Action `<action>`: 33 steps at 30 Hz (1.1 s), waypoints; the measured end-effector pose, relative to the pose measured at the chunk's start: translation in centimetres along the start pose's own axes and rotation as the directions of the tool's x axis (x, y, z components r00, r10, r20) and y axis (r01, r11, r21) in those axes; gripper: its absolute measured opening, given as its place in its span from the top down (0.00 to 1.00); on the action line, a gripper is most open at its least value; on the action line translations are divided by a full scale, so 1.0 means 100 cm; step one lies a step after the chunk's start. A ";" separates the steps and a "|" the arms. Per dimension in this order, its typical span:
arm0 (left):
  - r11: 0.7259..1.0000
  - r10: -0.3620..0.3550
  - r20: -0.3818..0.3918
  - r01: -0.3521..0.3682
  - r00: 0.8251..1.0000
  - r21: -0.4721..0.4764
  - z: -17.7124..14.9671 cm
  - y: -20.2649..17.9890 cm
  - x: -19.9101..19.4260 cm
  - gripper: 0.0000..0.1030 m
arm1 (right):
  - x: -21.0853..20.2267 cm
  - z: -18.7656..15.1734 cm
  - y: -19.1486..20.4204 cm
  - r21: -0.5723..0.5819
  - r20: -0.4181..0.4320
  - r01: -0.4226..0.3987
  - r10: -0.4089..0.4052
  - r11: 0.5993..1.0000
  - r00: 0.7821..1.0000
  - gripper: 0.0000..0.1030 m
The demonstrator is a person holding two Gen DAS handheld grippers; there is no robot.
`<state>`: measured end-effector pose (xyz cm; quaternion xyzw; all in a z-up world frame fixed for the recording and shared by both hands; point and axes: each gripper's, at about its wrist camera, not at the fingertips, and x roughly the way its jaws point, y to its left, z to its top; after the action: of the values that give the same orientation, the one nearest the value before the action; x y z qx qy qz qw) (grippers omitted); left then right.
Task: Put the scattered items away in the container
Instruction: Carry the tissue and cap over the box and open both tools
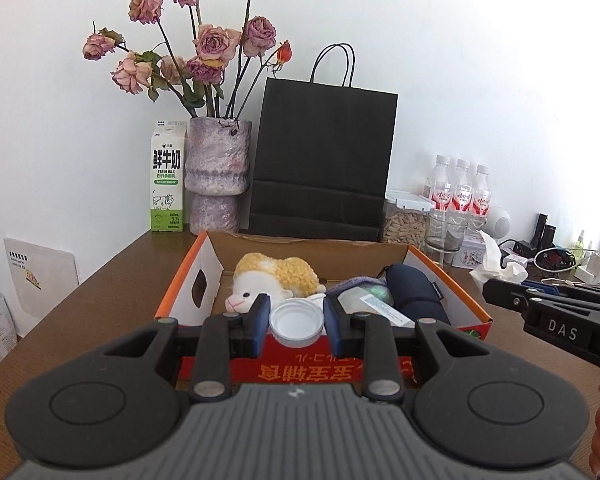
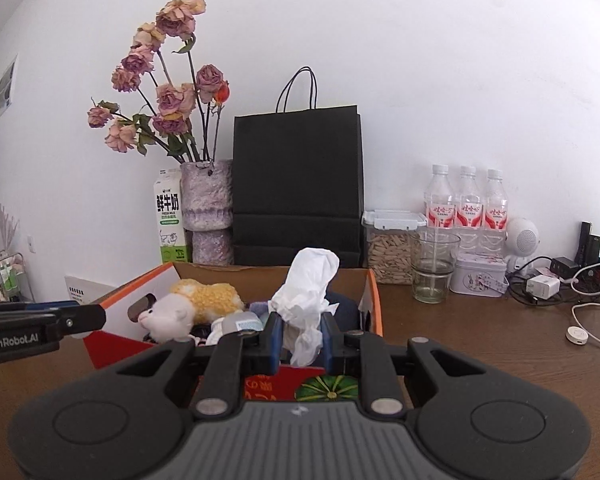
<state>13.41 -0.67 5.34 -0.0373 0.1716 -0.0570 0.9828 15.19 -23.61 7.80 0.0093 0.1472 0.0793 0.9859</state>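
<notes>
my left gripper (image 1: 297,316) is clamped on a white lid (image 1: 297,322), open side up, held above the near edge of the box (image 1: 466,304). my right gripper (image 2: 301,334) is pinched tight on a crumpled tissue (image 2: 306,292), which sticks up between the fingers, over the near right part of the box.

the box is cardboard with orange rims and a red front, and it sits on the brown tabletop (image 1: 112,296). inside it, at the left, lies a plush toy (image 1: 274,280) with a yellow woolly back and a white face. to the right of the toy lies a dark blue pouch (image 1: 414,294), and between them a pale packet (image 1: 374,304) on some purple cloth; i cannot tell what else lies beneath.

behind the box stands a black paper bag (image 1: 324,160); what it holds i cannot see. left of it is a vase (image 1: 218,168) of dried roses, then a milk carton (image 1: 168,180). right of the bag is a clear jar (image 2: 390,246) full of seeds with a clip lid, a glass (image 2: 434,266) just beside it, a small tin (image 2: 480,276), and three water bottles (image 2: 466,204) against the wall.
</notes>
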 end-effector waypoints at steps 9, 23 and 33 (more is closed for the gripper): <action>1.000 -0.013 -0.004 0.013 1.000 0.009 0.022 0.007 0.042 0.71 | 0.053 0.017 0.013 -0.008 -0.013 -0.034 0.034 0.999 0.999 0.82; 0.995 -0.067 -0.099 0.074 0.993 0.070 0.020 -0.004 0.144 0.71 | 0.143 -0.010 -0.001 0.029 -0.171 -0.078 0.082 0.997 0.982 0.82; 0.991 -0.071 -0.091 0.080 0.993 0.103 0.006 -0.005 0.146 0.66 | 0.136 -0.016 0.000 0.014 -0.170 -0.072 0.074 0.997 0.983 0.78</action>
<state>27.19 -2.91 1.10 0.0111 0.2094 -0.1048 0.9721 27.58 -21.42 2.31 0.0120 0.2307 0.1152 0.9661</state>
